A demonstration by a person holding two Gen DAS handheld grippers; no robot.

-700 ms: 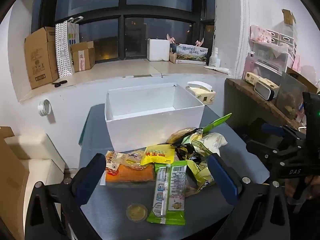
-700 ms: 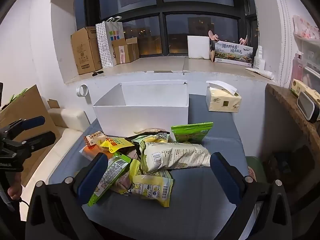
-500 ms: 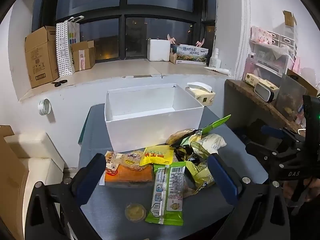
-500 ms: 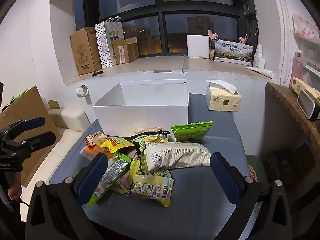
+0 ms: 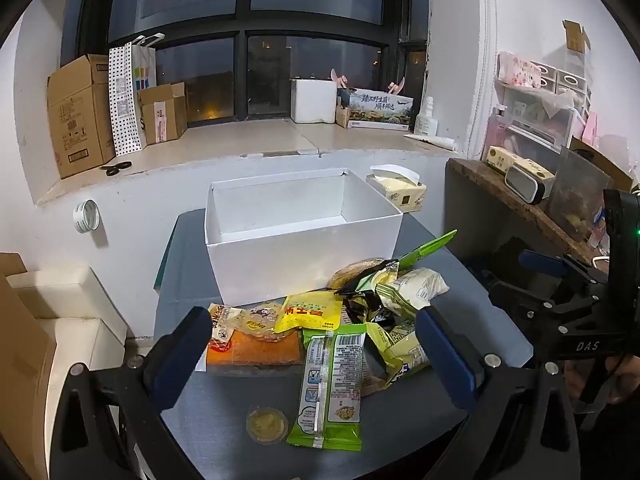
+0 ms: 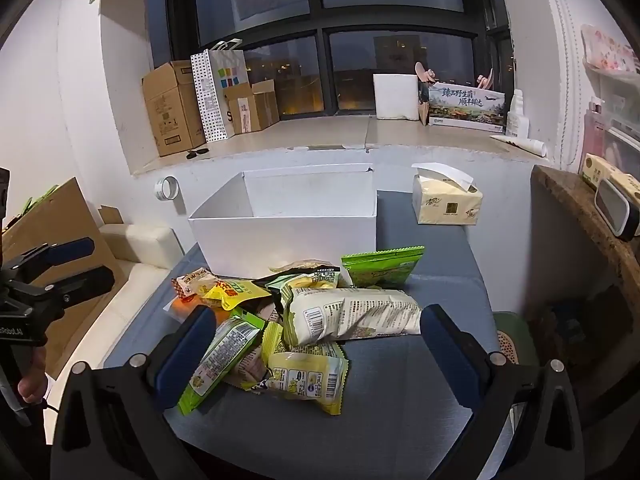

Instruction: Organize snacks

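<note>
A heap of snack packets lies on the dark grey table in front of an empty white box. Nearest in the left wrist view are a long green packet, a yellow pouch, an orange pack and a small round gold snack. My left gripper hovers open above them, touching nothing. In the right wrist view my right gripper is open over a large cream bag and a yellow-green packet. A green bag leans by the white box.
A tissue pack stands right of the box. Cardboard boxes and a dotted paper bag sit on the window ledge. A wooden shelf with small items is at the right; a cream sofa at the left.
In the left wrist view the scene has slid slightly down and left. The right wrist view is nearly the same. Both grippers stay open.
</note>
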